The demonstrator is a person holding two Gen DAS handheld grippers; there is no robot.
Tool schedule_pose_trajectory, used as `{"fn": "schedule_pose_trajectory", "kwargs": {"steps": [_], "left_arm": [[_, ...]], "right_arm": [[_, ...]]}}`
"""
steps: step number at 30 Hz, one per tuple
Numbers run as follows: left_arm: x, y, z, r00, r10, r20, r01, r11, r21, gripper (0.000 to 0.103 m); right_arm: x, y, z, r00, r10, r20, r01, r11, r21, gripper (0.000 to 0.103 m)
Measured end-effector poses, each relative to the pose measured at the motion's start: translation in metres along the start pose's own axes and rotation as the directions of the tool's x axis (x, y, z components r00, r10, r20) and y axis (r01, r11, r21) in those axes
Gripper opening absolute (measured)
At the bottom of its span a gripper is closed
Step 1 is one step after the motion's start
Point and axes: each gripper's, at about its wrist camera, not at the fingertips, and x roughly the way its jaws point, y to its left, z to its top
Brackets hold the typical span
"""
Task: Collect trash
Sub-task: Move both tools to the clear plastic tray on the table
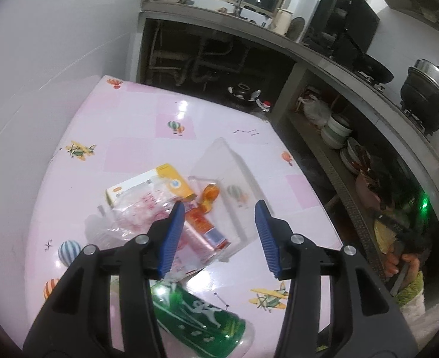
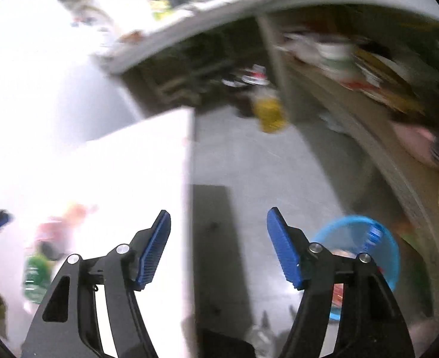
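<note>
**Trash run under way: most of the litter is still on the table**

The left gripper (image 1: 219, 208) hangs over the pink table (image 1: 136, 113) with its jaws parted and nothing between the pads; the litter only shows through the gap. Below it lies a loose heap: a white and yellow carton (image 1: 147, 183), a crumpled clear bag with red print (image 1: 142, 211), a small orange and red pack (image 1: 207, 226), an orange cap (image 1: 209, 197) and a clear plastic box (image 1: 234, 176), all touching or overlapping. A green can (image 1: 201, 319) lies on its side nearer the camera, just apart from the heap and partly hidden by the left finger.

The right gripper (image 2: 218, 244) is off the table's edge, over the grey floor (image 2: 279, 164), jaws spread and empty. Its view is badly smeared. A blue bin (image 2: 377, 238) sits on the floor low to the right, partly behind the right finger, with something reddish inside; what it is cannot be told.

Judged from this, the job is at an early to middle stage. At least one piece seems to be in the bin, while the carton, bag, pack, cap, clear box and can all remain to be carried over. Neither hand has a load, so the next thing needed is a fresh pick from the heap.
</note>
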Motion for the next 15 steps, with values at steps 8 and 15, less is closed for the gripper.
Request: {"fn": "schedule_pose_trajectory", "kwargs": {"steps": [8,15], "left_arm": [[0.001,0.013,-0.008,0.999,0.052,0.003,-0.052,0.999,-0.007,0.046],[-0.003,0.02,-0.014,0.999,0.041,0.018,-0.041,0.999,-0.006,0.046]], "right_arm": [[0.069,0.118,0.008,0.954,0.247,-0.169,-0.261,0.963,-0.066,0.067],[0.147,0.2,0.03,0.929,0.203,-0.311,-0.253,0.958,-0.131,0.071]]}}
